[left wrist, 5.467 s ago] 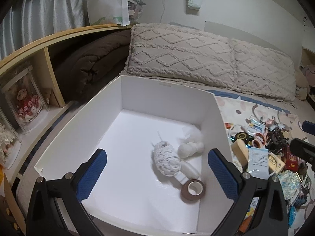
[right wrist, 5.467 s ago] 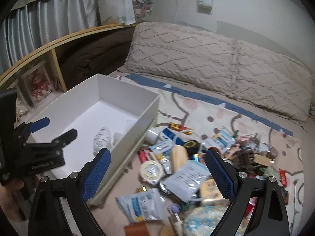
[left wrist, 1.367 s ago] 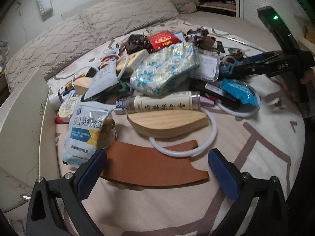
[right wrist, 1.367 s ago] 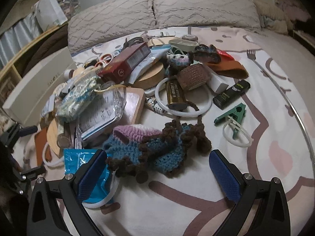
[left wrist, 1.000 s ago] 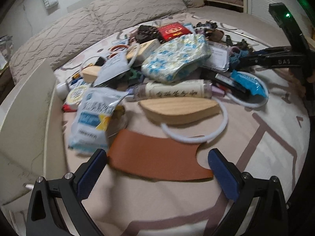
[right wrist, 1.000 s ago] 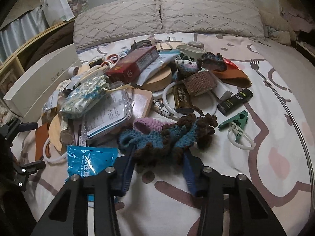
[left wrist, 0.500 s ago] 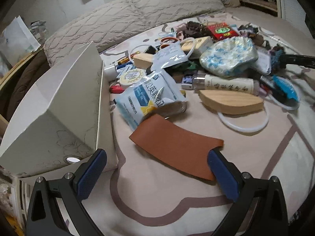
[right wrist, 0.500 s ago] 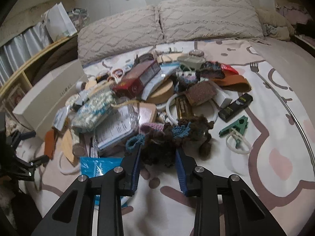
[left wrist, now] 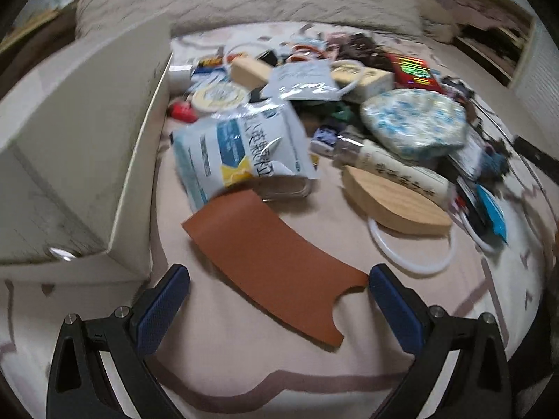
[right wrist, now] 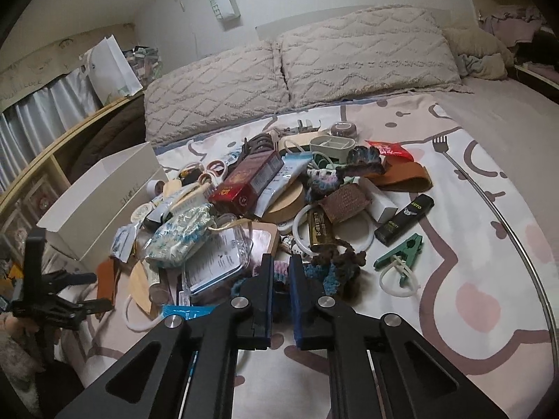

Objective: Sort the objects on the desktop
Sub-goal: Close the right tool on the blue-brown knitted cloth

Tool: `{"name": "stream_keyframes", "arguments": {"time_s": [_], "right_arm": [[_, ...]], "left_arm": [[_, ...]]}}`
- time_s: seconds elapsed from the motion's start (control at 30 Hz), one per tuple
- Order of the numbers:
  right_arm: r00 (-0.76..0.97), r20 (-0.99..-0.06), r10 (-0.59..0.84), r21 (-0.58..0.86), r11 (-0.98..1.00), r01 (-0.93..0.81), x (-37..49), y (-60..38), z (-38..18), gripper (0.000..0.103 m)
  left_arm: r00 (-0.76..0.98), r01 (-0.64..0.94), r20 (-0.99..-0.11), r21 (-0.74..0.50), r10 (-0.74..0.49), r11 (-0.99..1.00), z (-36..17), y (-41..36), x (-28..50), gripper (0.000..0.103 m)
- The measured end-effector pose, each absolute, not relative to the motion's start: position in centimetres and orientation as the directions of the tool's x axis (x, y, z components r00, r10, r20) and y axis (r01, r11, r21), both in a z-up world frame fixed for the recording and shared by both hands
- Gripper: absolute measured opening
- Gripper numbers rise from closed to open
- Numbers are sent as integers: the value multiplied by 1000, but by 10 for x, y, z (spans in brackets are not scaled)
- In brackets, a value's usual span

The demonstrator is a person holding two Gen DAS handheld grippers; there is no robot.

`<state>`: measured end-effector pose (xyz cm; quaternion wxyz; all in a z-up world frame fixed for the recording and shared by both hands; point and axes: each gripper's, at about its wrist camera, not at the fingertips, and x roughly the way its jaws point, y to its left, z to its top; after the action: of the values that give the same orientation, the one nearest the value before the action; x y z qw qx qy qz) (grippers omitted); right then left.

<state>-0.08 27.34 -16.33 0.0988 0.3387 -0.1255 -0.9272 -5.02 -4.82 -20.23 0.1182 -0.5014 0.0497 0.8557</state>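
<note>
Dim, flat indoor light, source not evident; soft, faint shadows. Heavy motion smear across the left wrist view, package print unreadable. Sharper on the right wrist view. Strong fisheye bending and black vignette at all corners.

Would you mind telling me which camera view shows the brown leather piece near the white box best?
The left wrist view: the brown leather piece lies flat and whole between the open left gripper fingers, notch visible, though slightly blurred. In the right wrist view it shows only as a small edge-on sliver beside the white box.
</note>
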Motion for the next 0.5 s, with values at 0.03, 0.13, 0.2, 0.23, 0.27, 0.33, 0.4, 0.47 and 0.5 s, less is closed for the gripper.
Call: {"name": "stream_keyframes", "arguments": {"time_s": [0.03, 0.13, 0.2, 0.23, 0.27, 0.33, 0.4, 0.47, 0.5], "right_arm": [[-753, -602, -267, 300, -949, 97, -1, 274, -163, 9], [-760, -591, -271, 310, -946, 97, 2, 278, -159, 9], [-768, -582, -268, 314, -945, 93, 4, 280, -157, 9], [-770, -580, -266, 313, -945, 91, 4, 281, -156, 9], [-774, -577, -262, 311, -946, 89, 5, 282, -154, 9], [-777, -575, -256, 307, -948, 85, 7, 283, -154, 9], [-775, -578, -255, 307, -948, 83, 7, 284, -155, 9], [-770, -583, -259, 312, -947, 82, 6, 285, -157, 9], [-767, -587, -258, 311, -947, 81, 5, 286, -158, 9]], "left_arm": [[-460, -227, -875, -48, 150, -973, -204, -49, -52, 103], [-454, -177, -881, -60, 135, -982, -208, -45, -56, 103], [-461, -155, -880, -50, 117, -987, -210, -43, -59, 103], [-465, -139, -878, -51, 111, -989, -210, -42, -61, 103], [-468, -126, -877, -54, 107, -991, -210, -43, -62, 103], [-474, -97, -874, -64, 102, -993, -211, -45, -65, 103], [-481, -85, -871, -69, 102, -994, -211, -46, -67, 103], [-485, -101, -868, -62, 103, -993, -211, -45, -66, 103], [-486, -113, -868, -56, 104, -992, -211, -44, -64, 103]]}}
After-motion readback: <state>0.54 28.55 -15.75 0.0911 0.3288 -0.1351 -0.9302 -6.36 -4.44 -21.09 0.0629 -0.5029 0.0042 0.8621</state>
